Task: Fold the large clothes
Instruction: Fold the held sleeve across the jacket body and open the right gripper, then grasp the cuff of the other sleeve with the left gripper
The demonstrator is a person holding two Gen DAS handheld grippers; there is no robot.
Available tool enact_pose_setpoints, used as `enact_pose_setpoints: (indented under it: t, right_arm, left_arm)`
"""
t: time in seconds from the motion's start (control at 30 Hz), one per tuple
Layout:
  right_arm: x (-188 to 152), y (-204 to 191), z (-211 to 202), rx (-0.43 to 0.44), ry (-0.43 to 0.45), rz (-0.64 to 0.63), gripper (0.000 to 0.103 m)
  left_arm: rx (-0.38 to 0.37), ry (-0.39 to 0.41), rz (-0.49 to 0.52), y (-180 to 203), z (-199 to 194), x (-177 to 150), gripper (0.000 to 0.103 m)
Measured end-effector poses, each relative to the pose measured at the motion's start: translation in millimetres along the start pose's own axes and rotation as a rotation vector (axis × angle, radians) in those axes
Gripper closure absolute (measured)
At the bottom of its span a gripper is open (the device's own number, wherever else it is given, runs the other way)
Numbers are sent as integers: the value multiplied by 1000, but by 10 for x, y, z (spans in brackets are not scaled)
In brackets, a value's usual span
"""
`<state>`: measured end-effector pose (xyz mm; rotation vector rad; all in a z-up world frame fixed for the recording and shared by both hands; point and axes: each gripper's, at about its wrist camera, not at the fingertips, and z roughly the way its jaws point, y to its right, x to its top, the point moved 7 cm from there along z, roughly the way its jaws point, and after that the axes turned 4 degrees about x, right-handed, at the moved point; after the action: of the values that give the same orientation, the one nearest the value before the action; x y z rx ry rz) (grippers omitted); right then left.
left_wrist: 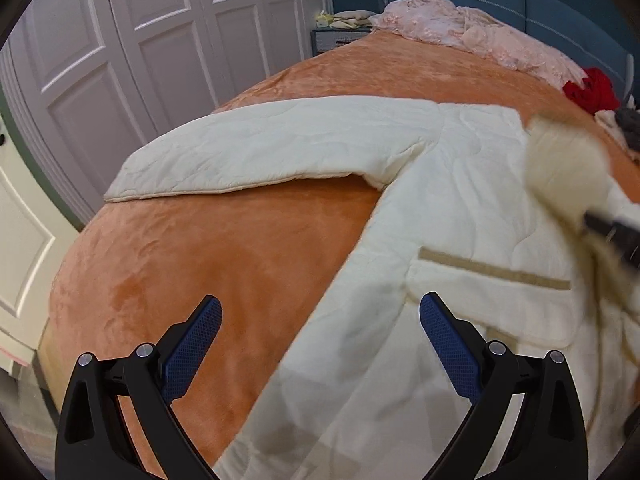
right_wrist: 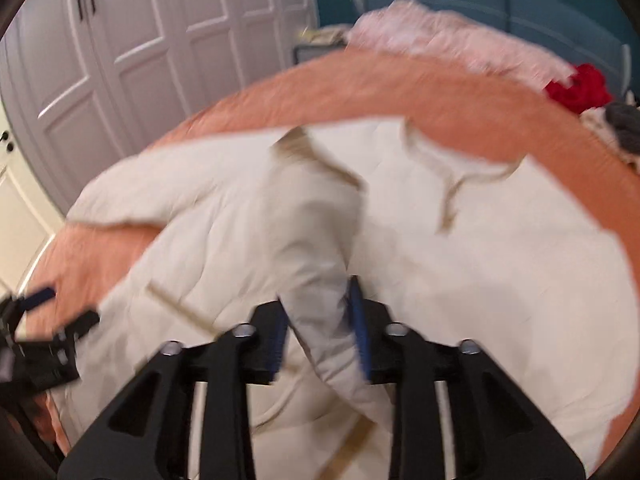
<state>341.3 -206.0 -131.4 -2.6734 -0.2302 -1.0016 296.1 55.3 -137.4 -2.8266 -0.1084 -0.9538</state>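
Left wrist view: the left tongs (left_wrist: 320,340) stand wide with nothing between the blue pads, hovering over the near edge of the bed (left_wrist: 168,264), half above the orange cover and half above the cream quilted jacket (left_wrist: 460,200). The jacket lies spread toward the bed's right side, and its left sleeve (left_wrist: 256,160) stretches flat toward the left edge, not yet folded in. At the right margin a blurred lump of cream cloth is carried by the right tongs (left_wrist: 608,232). The risk I judge here: the free tongs pin nothing, so a fast pull from the other side could drag the whole jacket askew or off the near edge.

Right wrist view: the right tongs (right_wrist: 318,320) stand narrow, with a fold of the jacket's cloth, seemingly its other sleeve, running up between the pads. The picture is too smeared to show whether the pads still press on it. If the grip is loose, the cloth could slip out short of its place and land crumpled across the jacket's body.

Containers: none show. The pink bedding (left_wrist: 472,36) and red garment (left_wrist: 592,88) lie loose along the far edge.
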Motion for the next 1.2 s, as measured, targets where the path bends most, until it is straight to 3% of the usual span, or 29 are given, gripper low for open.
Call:
enact_pose_setpoints:
  t: [0.03, 0.13, 0.23, 0.3, 0.43, 0.53, 0.6, 0.67, 0.7, 0.73, 0.8, 0.83, 0.9, 0.93, 1.1, 1.2]
  right_arm:
    - [-23, -85, 1, 14, 0, 1, 65]
    - [-85, -114, -263, 61, 55, 30, 48]
    - [-122, 76, -548, 12, 120, 97, 41]
    - [-244, 481, -776, -47, 144, 197, 40]
    - [-602, 1322, -1125, -157, 165, 407, 40]
    - [-830, 1835, -1285, -180, 189, 572, 40]
    - [-922, 2086, -1309, -193, 206, 641, 40]
    - [-987, 2292, -1238, -195, 216, 701, 40]
    - [-1023, 2413, -1208, -190, 222, 749, 39]
    - [-1024, 2478, -1168, -177, 232, 779, 39]
    - [-1012, 2539, -1109, -155, 259, 811, 49]
    - [-971, 2568, -1062, -147, 267, 821, 54]
    - [-901, 2583, -1014, -135, 272, 825, 83]
    - [-829, 2559, -1002, -115, 280, 820, 86]
    - [-585, 2334, -1230, -137, 378, 721, 88]
    - [-687, 2288, -950, -209, 270, 674, 88]
  left_arm:
    - [-37, 3, -12, 50, -10, 47, 5]
    - [-176, 6, -70, 255, -62, 199, 5]
    - [-303, -24, -110, 567, -62, 327, 5]
    - [-385, -56, -133, 827, -33, 376, 5]
    - [-402, -145, -153, 1216, 170, 321, 5]
    - [-393, -221, -220, 1303, 321, 222, 5]
    - [-371, -219, -257, 1322, 329, 209, 5]
    - [-382, -218, -240, 1386, 308, 223, 14]
    - [-386, -215, -226, 1418, 297, 233, 23]
    - [-391, -212, -208, 1456, 282, 258, 44]
    - [-378, -192, -190, 1442, 267, 327, 68]
    - [-380, -179, -182, 1434, 263, 376, 92]
    - [-408, -140, -160, 1412, 225, 527, 97]
    - [-411, -123, -152, 1408, 209, 604, 98]
    - [-362, 42, -77, 1272, 46, 926, 98]
    - [-317, 30, -36, 1292, 209, 821, 98]
